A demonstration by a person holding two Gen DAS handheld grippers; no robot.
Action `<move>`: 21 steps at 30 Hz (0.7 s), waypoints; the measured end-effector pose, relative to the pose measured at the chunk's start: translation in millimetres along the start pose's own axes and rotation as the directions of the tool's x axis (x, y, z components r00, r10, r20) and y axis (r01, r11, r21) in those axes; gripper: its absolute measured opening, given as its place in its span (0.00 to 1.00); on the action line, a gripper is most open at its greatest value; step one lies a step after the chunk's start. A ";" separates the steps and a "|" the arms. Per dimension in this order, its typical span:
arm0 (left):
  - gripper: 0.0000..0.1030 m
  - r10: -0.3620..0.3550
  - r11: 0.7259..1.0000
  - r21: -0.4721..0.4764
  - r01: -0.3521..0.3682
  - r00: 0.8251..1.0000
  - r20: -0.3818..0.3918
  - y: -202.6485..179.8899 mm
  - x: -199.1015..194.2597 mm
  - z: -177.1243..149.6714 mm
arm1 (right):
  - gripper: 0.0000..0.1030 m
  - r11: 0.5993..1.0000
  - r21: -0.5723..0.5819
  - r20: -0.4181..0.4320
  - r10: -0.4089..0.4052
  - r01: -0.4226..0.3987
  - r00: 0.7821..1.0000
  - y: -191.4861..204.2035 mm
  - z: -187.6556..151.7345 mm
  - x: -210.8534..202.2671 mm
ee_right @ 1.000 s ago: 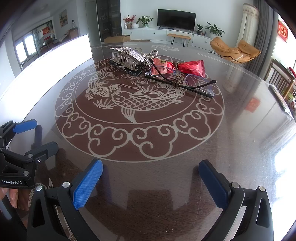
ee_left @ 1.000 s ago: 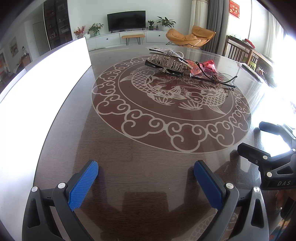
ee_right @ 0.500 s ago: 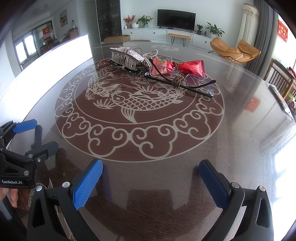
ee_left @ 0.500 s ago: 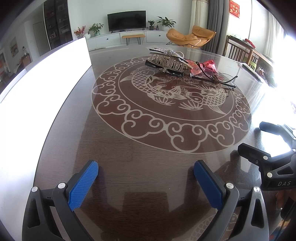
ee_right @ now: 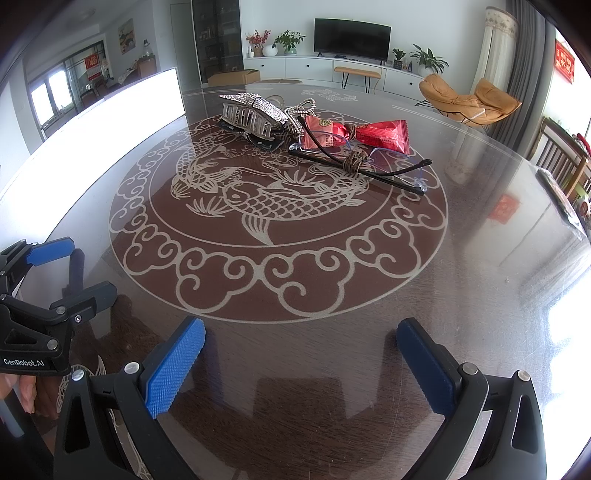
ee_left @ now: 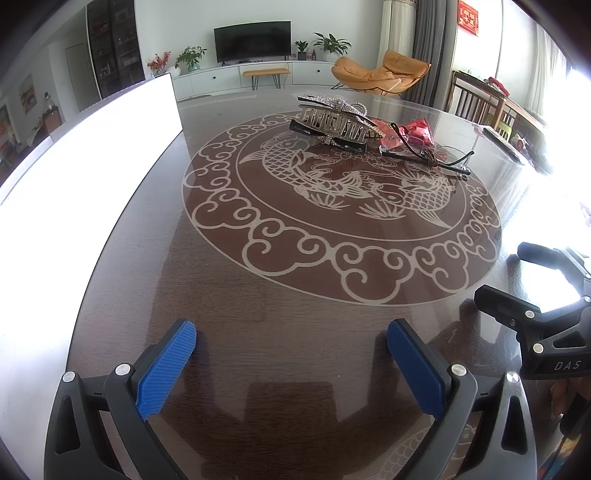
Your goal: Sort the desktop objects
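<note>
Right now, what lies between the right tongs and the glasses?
Only bare table with its fish pattern lies between right tongs and glasses; right wrist view.

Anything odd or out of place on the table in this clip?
Only the pile: the hair clip, red snack packets and glasses lie overlapping at the far side of the table, with a brown cord knotted around the glasses. No spills or visible damage.

Home living rm: TV [ee_right: 352, 35], armchair [ee_right: 469, 99]
</note>
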State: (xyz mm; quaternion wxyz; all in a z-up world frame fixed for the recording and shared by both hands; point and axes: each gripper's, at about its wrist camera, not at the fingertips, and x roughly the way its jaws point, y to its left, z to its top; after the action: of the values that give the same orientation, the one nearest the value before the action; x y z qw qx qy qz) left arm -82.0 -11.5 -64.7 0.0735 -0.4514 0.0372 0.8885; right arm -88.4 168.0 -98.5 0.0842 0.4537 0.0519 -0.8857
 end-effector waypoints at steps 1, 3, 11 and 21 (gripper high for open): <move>1.00 0.000 1.000 0.000 0.000 1.000 0.000 0.0 0.0 0.0 | 1.00 1.000 0.000 0.000 0.000 0.000 1.000 0.0 0.0 0.0; 1.00 -0.001 1.000 -0.001 0.001 1.000 0.000 0.2 0.0 -0.1 | 1.00 1.000 0.000 0.000 0.000 0.000 1.000 0.0 0.0 0.0; 1.00 -0.006 1.000 0.000 0.006 1.000 0.001 0.5 -0.9 0.0 | 1.00 1.000 0.000 0.000 0.000 0.000 1.000 0.1 0.0 0.1; 1.00 -0.008 1.000 0.000 0.008 1.000 0.002 0.4 -0.9 -0.1 | 1.00 0.992 -0.078 0.140 -0.088 0.099 0.986 -44.6 102.5 -2.6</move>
State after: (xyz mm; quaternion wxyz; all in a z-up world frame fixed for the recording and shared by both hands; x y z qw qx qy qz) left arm -81.5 -12.0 -64.0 0.0769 -0.4508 0.0352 0.8886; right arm -177.1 194.8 -35.9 0.0649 0.3850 0.1046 -0.9147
